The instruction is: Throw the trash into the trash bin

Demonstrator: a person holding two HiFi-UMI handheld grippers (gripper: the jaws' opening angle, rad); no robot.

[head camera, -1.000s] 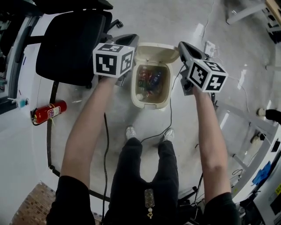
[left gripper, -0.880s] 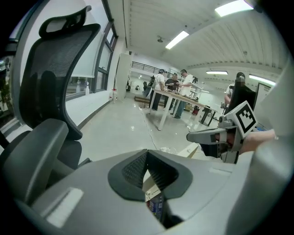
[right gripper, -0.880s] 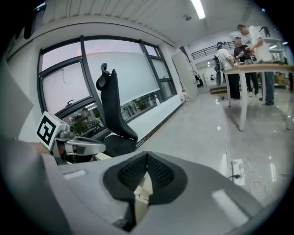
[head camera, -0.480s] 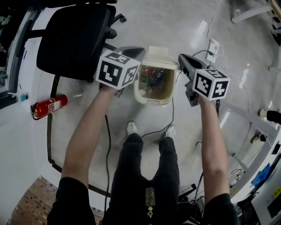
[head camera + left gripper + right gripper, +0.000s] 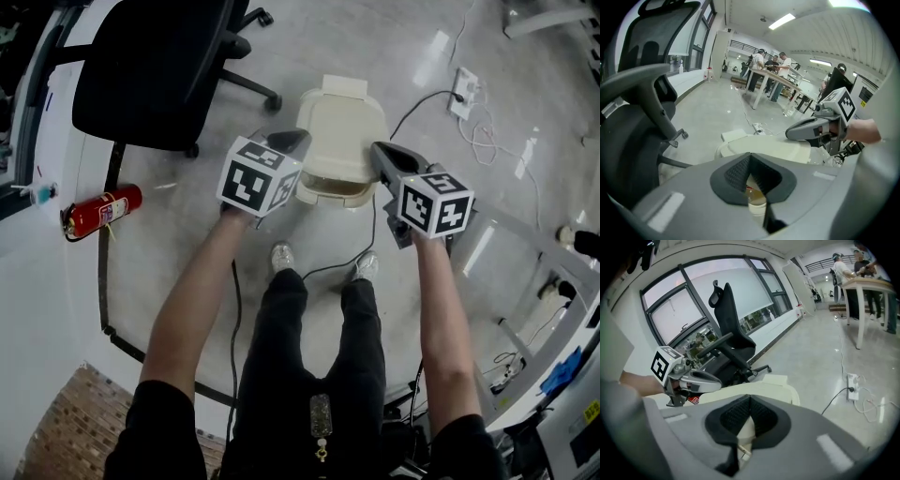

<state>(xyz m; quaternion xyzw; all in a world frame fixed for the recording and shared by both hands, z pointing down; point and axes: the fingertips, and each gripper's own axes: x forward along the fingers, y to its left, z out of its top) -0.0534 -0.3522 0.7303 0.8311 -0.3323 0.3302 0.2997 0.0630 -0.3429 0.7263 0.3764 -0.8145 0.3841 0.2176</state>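
Trash bin (image 5: 311,194) sits on the floor (image 5: 187,253) right ahead of the person's feet, between both claws. Its lid (image 5: 342,136) lies lowered over the opening and covers nearly all of it. We see a thin gap at the near edge, and the trash (image 5: 337,188) inside shows there only as a brownish sliver, too small to tell items apart. Left claw (image 5: 289,141) is closed tight with nothing between its pads, tip just beside the bin's near left corner; we cannot tell if it touches. Right claw (image 5: 380,155) also has its pads together and empty, tip just beside the lid's right side, touch unclear too. Both point down toward the bin. We see no loose trash on the floor near the bin. Further out: black office chair (image 5: 141,75) to the left, red fire extinguisher (image 5: 98,214) lying on the floor well apart, a cable (image 5: 370,234) running past the bin's right side, power strip (image 5: 461,97) beyond. We judge the throwing itself done: trash is in, claws carry nothing. Left, at most: seat the lid fully down and take the claws away.
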